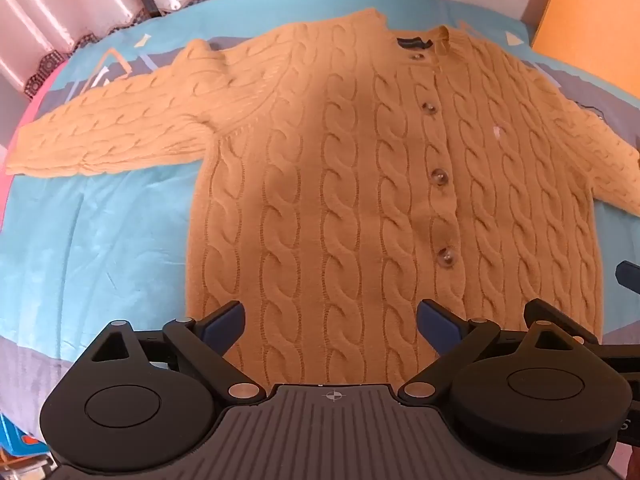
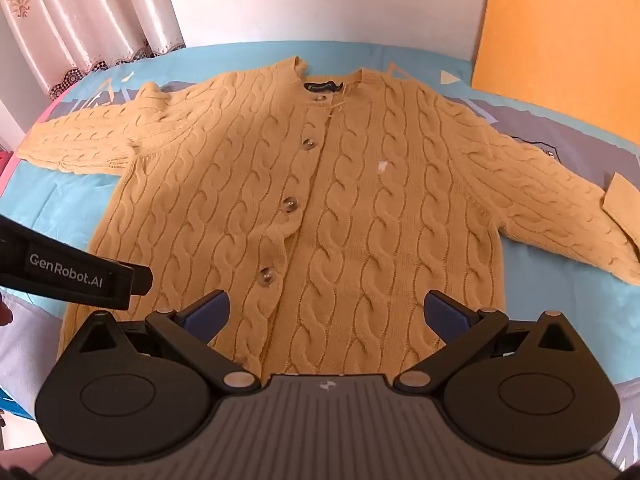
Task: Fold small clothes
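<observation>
A bed covered with a turquoise sheet printed in grey bands and triangles [image 1: 104, 224] fills both views, backed by pale pleated curtains with lace trim [image 2: 72, 28] on the left and a flat orange panel [image 2: 560, 44] on the right. Spread flat on the sheet, front up, lies a mustard-yellow cable-knit cardigan [image 1: 360, 184], buttoned down its placket, both sleeves stretched outward and the right cuff turned back. The left gripper [image 1: 330, 322] hovers above the hem with its blue-padded jaws spread wide, holding nothing. The right gripper [image 2: 326, 314] hangs just beside it over the hem, jaws likewise wide apart and empty. A dark neck label [image 2: 323, 86] sits inside the collar, above brown buttons [image 2: 289, 204].
</observation>
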The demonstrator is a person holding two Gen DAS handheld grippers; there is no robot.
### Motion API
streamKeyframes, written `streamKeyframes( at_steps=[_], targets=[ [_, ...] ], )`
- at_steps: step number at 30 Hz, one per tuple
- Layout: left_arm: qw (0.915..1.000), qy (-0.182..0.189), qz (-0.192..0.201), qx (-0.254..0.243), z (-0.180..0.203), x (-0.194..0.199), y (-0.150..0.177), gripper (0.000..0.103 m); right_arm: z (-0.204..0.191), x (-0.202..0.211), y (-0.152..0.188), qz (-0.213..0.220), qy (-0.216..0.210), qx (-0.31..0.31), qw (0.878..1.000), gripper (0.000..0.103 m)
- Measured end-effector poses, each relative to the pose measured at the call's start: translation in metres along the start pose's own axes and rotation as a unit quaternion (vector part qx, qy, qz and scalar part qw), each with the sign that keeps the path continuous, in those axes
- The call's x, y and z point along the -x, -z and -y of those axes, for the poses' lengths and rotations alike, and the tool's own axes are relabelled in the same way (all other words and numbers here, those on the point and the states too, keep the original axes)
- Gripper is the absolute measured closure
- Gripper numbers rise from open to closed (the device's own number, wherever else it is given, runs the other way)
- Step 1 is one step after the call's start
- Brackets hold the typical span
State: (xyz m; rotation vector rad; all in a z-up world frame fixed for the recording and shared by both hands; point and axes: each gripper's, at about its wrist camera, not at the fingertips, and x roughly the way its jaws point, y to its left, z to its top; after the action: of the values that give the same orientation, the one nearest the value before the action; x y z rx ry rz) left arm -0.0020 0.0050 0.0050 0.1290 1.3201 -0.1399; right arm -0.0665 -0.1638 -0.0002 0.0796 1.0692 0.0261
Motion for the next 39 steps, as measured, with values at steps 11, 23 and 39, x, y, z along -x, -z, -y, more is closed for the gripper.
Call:
streamKeyframes(
  at_steps=[11,23,39],
  targets=[
    [1.0000,-0.009,-0.002,-0.001,-0.0027,-0.0002,0.0017,0.000,-0.0034,-0.0020,-0.0004,0.009,0.004,-0.006,1.000,0.000],
    [0.9998,-0.014,-0.001,-0.011,0.0010,0.0007,0.0004,0.000,-0.0011,-0.0001,0.0007,0.013,0.015,-0.016,1.000,0.000],
    [0.9998,-0.017,-0.002,-0.013,-0.0001,0.0024,0.0015,0.000,-0.0007,0.0030,0.0008,0.023,0.022,-0.024,0.999,0.001]
  ],
)
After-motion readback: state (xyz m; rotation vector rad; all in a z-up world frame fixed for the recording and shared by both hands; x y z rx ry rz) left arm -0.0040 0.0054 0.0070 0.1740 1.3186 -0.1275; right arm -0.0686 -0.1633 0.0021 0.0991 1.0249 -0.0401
